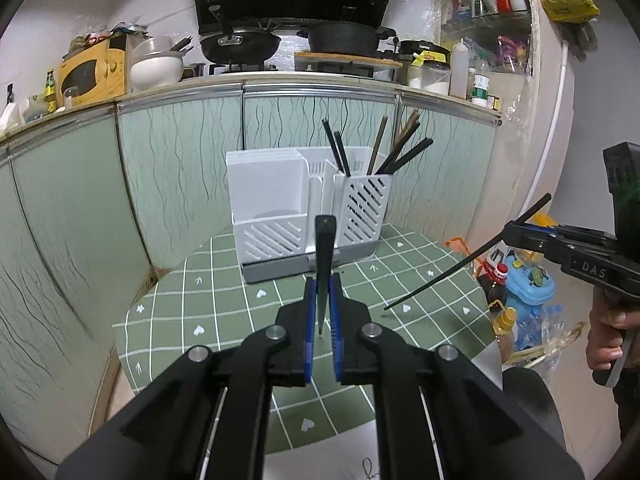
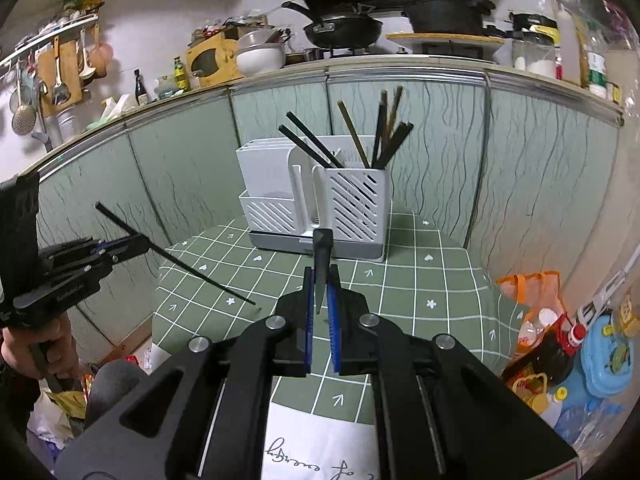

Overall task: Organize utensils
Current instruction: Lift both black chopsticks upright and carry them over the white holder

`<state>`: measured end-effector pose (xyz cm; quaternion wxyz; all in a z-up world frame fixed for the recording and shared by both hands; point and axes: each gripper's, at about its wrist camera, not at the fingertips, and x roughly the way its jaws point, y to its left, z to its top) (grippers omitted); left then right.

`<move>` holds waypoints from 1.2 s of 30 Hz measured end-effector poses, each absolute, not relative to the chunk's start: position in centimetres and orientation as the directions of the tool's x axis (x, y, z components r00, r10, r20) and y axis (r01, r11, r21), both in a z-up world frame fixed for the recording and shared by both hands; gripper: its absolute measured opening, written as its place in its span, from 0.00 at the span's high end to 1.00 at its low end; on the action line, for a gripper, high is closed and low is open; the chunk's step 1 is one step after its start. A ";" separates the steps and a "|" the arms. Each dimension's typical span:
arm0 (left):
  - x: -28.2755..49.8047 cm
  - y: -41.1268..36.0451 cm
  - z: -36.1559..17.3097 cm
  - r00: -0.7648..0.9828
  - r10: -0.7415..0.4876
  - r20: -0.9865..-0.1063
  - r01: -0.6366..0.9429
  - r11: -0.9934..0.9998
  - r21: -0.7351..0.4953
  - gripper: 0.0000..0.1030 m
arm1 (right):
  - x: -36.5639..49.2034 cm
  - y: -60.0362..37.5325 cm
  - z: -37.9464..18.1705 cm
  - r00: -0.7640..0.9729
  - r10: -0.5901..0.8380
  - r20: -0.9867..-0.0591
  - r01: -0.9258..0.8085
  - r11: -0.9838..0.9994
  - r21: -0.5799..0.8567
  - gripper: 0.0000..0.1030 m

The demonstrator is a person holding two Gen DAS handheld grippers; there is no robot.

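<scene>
A white slotted utensil rack (image 1: 304, 208) stands at the back of the green checked table (image 1: 224, 304); it also shows in the right wrist view (image 2: 316, 200). Several chopsticks (image 1: 384, 152) stand in its right cup (image 2: 360, 208). My left gripper (image 1: 323, 304) is shut on a black chopstick (image 1: 323, 256) pointing at the rack. My right gripper (image 2: 320, 300) is shut on another black chopstick (image 2: 322, 264). Each gripper also shows from the side in the other's view, holding its chopstick (image 1: 468, 256) (image 2: 176, 256) tilted down over the table.
Green cabinet doors (image 1: 180, 168) close in behind the table. The counter above holds a wok (image 1: 240, 46), a pot (image 1: 344, 38), bowls and bottles. Bottles and bags (image 2: 560, 344) crowd the floor to the right. White paper (image 2: 320, 440) lies at the table's near edge.
</scene>
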<state>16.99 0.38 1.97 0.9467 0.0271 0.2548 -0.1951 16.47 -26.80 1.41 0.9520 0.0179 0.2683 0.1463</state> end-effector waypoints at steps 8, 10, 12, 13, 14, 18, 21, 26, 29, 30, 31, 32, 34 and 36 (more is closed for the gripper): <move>18.3 0.4 4.7 0.789 -0.382 -0.481 0.406 0.912 -0.060 0.92 | 17.2 -26.7 4.0 0.811 0.279 -0.514 -0.285 0.956 0.069 0.94; 18.7 0.2 5.4 0.786 -0.389 -0.480 0.414 0.908 -0.057 0.92 | 17.4 -27.1 4.8 0.814 0.273 -0.513 -0.273 0.959 0.079 0.94; 19.2 0.0 6.2 0.785 -0.396 -0.477 0.424 0.904 -0.053 0.92 | 17.7 -27.4 5.6 0.818 0.271 -0.506 -0.266 0.960 0.084 0.94; 19.4 -0.2 6.5 0.784 -0.398 -0.476 0.427 0.903 -0.052 0.92 | 17.8 -27.6 6.0 0.821 0.271 -0.503 -0.264 0.961 0.087 0.94; 19.6 -0.2 6.8 0.784 -0.401 -0.473 0.430 0.901 -0.051 0.92 | 17.8 -27.8 6.4 0.824 0.271 -0.498 -0.263 0.961 0.089 0.94; 20.3 -0.8 8.1 0.786 -0.406 -0.466 0.439 0.898 -0.042 0.92 | 18.3 -28.8 8.5 0.837 0.272 -0.475 -0.256 0.962 0.099 0.94; 20.7 -1.2 8.9 0.785 -0.412 -0.462 0.446 0.894 -0.039 0.92 | 18.6 -29.4 10.1 0.849 0.262 -0.459 -0.246 0.965 0.095 0.94; 21.6 -2.0 11.0 0.794 -0.419 -0.439 0.455 0.890 -0.028 0.92 | 19.4 -29.7 12.7 0.861 0.249 -0.443 -0.243 0.967 0.072 0.94; 22.4 -2.6 12.5 0.794 -0.435 -0.425 0.467 0.884 -0.032 0.92 | 20.0 -29.9 14.2 0.867 0.246 -0.433 -0.243 0.968 0.063 0.94; 22.6 -2.8 12.8 0.794 -0.437 -0.424 0.470 0.882 -0.030 0.92 | 20.3 -29.9 14.7 0.870 0.241 -0.429 -0.240 0.969 0.059 0.94; 22.8 -3.1 13.3 0.795 -0.438 -0.419 0.472 0.881 -0.025 0.92 | 20.6 -30.0 15.3 0.873 0.240 -0.426 -0.238 0.969 0.058 0.94; 23.1 -3.4 13.8 0.796 -0.440 -0.415 0.475 0.880 -0.021 0.92 | 20.9 -30.1 15.6 0.874 0.240 -0.423 -0.238 0.969 0.059 0.94; 23.9 -4.0 14.7 0.793 -0.452 -0.408 0.484 0.875 -0.028 0.92 | 21.4 -30.2 16.5 0.877 0.238 -0.418 -0.238 0.970 0.054 0.94; 24.5 -4.5 15.3 0.789 -0.462 -0.405 0.492 0.870 -0.034 0.92 | 22.0 -30.2 17.4 0.880 0.238 -0.411 -0.238 0.970 0.052 0.94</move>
